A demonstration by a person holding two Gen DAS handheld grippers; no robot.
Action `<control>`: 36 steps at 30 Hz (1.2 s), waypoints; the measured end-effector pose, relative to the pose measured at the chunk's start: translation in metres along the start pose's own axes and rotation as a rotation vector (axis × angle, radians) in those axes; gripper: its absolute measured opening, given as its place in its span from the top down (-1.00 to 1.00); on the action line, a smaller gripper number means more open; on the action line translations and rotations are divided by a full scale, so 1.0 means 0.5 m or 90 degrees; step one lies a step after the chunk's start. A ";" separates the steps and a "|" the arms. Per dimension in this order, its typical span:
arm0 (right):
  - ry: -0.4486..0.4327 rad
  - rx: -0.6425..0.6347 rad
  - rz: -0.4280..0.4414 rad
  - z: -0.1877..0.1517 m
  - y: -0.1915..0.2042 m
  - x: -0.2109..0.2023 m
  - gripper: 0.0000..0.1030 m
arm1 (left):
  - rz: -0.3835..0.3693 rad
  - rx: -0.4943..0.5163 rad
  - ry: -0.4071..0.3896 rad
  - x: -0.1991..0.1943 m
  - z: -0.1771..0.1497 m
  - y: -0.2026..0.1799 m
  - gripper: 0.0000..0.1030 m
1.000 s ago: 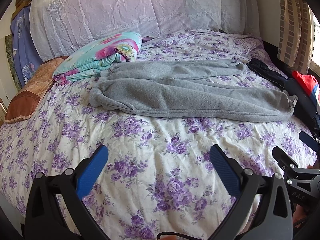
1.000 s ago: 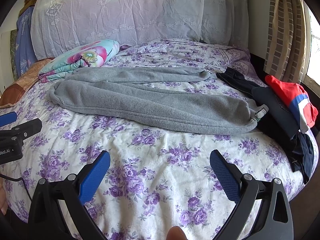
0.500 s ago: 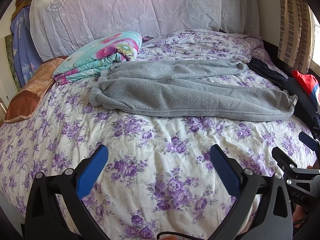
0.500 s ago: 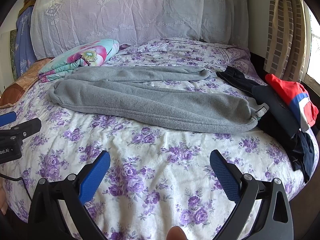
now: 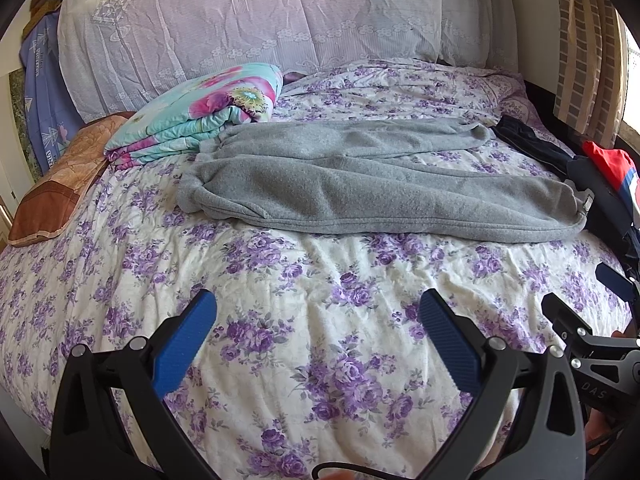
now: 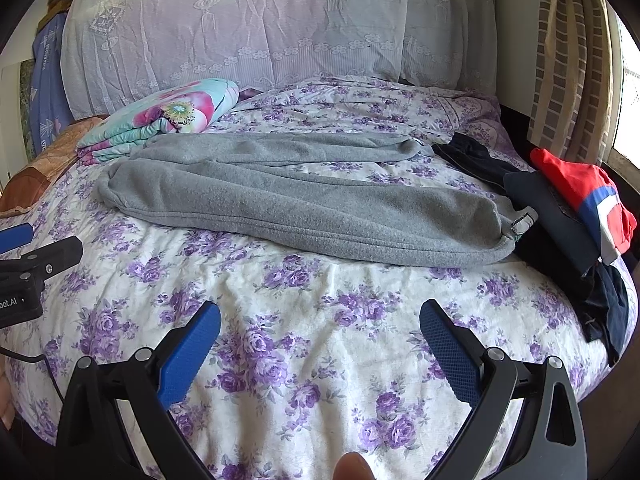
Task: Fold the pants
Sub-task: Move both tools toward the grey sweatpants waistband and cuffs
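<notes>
Grey fleece pants (image 5: 360,188) lie stretched across the bed, waistband at the right, leg ends at the left; they also show in the right wrist view (image 6: 304,204). The two legs lie roughly side by side, the far one reaching toward the right. My left gripper (image 5: 318,316) is open and empty above the floral sheet, well short of the pants. My right gripper (image 6: 320,320) is open and empty too, also short of the pants. The right gripper shows at the left view's right edge (image 5: 592,320), the left gripper at the right view's left edge (image 6: 36,256).
A folded floral blanket (image 5: 200,120) lies at the back left touching the pants' leg ends. A brown cushion (image 5: 60,184) sits at the left edge. Dark clothes (image 6: 552,216) and a red, white and blue garment (image 6: 588,192) pile at the right edge. Lace-covered pillows (image 5: 260,28) stand behind.
Both views have edged very slightly closer to the bed; the pants and both grippers' open fingers are otherwise unchanged.
</notes>
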State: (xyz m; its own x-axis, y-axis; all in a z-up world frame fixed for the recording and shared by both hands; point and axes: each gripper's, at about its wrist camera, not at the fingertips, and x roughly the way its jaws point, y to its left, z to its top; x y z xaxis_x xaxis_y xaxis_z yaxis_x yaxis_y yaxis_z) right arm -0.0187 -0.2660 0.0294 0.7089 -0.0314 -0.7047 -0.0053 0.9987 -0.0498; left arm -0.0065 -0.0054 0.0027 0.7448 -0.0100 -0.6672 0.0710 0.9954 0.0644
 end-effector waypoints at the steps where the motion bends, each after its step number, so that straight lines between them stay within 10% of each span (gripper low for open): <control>1: 0.001 0.000 0.000 0.000 0.000 0.000 -0.93 | 0.000 0.000 0.000 -0.001 0.000 -0.001 -0.92; 17: 0.009 -0.013 0.003 0.002 0.007 0.023 -0.93 | -0.013 0.006 0.017 0.031 0.009 0.010 -0.92; 25: -0.022 -0.156 0.055 0.046 0.032 0.065 -0.93 | 0.036 0.006 0.005 0.114 0.077 0.220 -0.92; 36: 0.036 -0.387 0.103 0.119 0.115 0.251 -0.71 | -0.081 0.065 0.081 0.379 0.190 0.394 -0.91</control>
State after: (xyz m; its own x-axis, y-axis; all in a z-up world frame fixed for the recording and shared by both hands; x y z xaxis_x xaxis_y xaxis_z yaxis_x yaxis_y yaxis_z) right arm 0.1119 -0.2102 -0.0198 0.6270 0.0998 -0.7726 -0.5217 0.7904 -0.3212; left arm 0.2117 0.1797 -0.0402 0.6361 -0.1161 -0.7628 0.2303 0.9721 0.0440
